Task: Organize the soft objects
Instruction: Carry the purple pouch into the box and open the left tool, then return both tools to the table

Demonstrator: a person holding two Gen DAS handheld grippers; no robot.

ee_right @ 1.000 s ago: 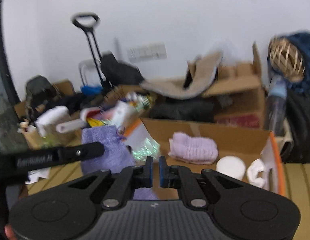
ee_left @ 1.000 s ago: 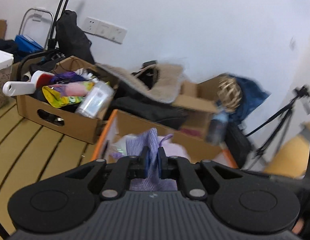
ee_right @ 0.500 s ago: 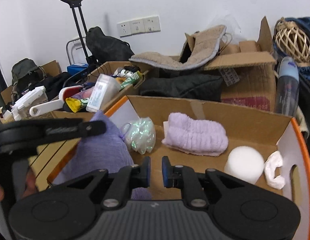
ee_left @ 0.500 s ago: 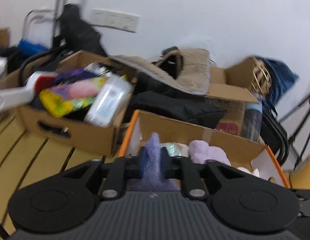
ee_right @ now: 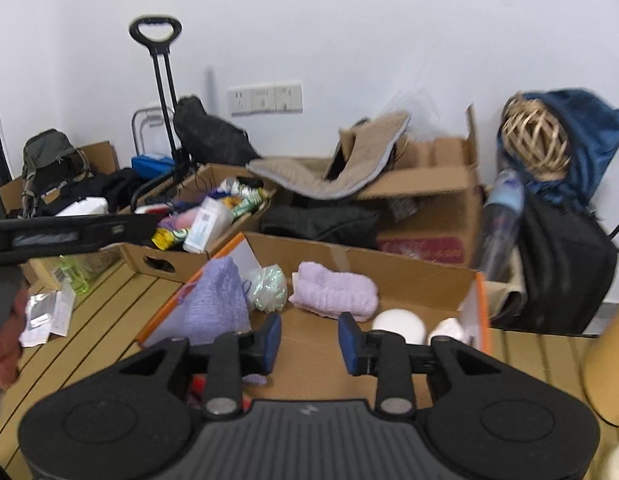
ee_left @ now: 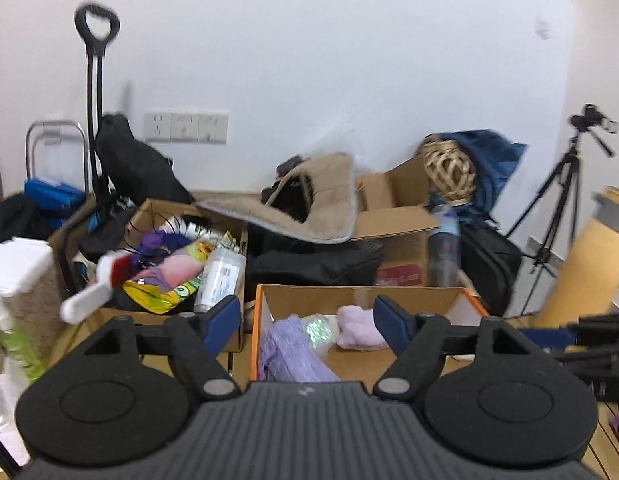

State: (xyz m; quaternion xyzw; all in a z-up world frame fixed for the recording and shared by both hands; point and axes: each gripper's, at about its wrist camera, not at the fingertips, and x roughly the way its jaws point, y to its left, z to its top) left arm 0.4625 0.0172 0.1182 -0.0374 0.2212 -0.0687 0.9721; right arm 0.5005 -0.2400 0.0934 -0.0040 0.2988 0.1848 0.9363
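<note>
Both grippers' jaws opening, nothing between; we judge purple cloth [ee_right: 217, 300] placed in box [ee_right: 389, 270]; next, fetch another soft item.

Behind stood a trolley handle [ee_left: 97, 36], wall sockets [ee_left: 187, 127], a wicker ball [ee_left: 449, 170], a camera tripod [ee_left: 565, 192] and a black bag [ee_right: 213, 134] against the white wall.

No text legible: print on the clear container's label [ee_right: 205, 222] and on the red panel of the cardboard box [ee_right: 423, 249] too blurred to read.
</note>
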